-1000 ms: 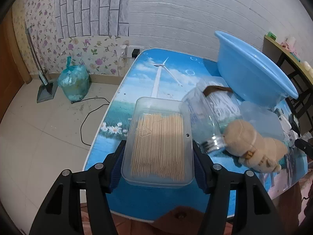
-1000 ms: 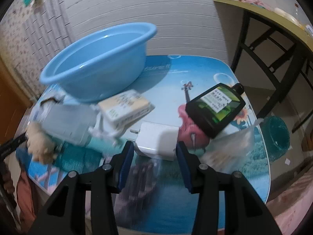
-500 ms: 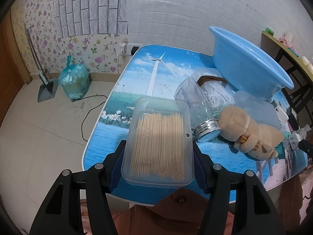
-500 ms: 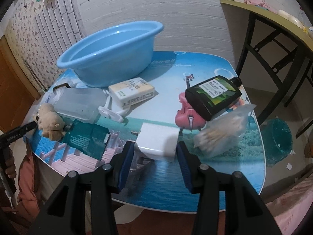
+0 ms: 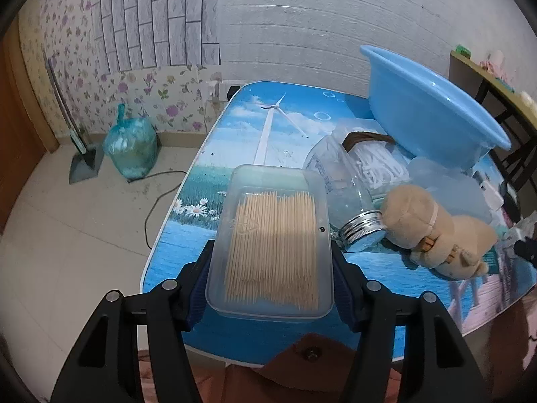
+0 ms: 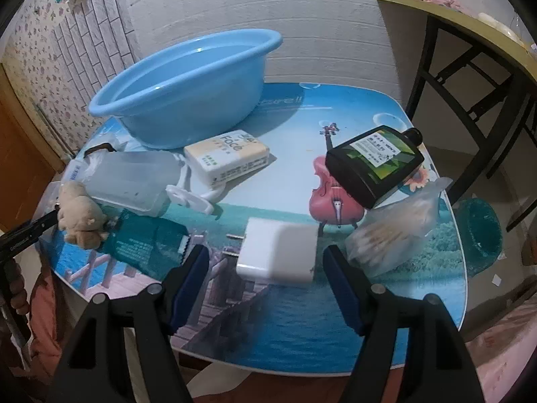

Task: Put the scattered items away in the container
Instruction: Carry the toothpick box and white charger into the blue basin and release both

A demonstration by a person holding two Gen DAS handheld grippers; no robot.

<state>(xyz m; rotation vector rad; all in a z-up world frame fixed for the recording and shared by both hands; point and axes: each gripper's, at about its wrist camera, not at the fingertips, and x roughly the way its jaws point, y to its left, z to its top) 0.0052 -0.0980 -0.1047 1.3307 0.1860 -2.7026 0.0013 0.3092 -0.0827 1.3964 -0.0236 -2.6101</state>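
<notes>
Toothpicks fill a clear box (image 5: pixel 270 245), and the left tool (image 5: pixel 271 270) squeezes that box from both sides, holding it up near the front edge of the surface (image 5: pixel 255 124). The big blue tub (image 6: pixel 188 94) sits at the back of the surface, tipped up on one side. Just in front of the tub lies a pack of tissues (image 6: pixel 226 156). Beside the tub on its left lie a clear tub with a white lid (image 6: pixel 131 179), a glass jar (image 5: pixel 345 198) on its side, and a tan toy bear (image 5: pixel 433 231). A dark green packet (image 6: pixel 144 247) lies next to the bear. The right tool (image 6: pixel 266 280) is letting go: its jaws are opening around a white plug block (image 6: pixel 278 252), and the pads do not touch it. The block looks blurry, so it is hard to tell if it rests flat. Well to the right of the tub lie a black bottle (image 6: pixel 376 164) and a bag of sticks (image 6: pixel 392 235).
</notes>
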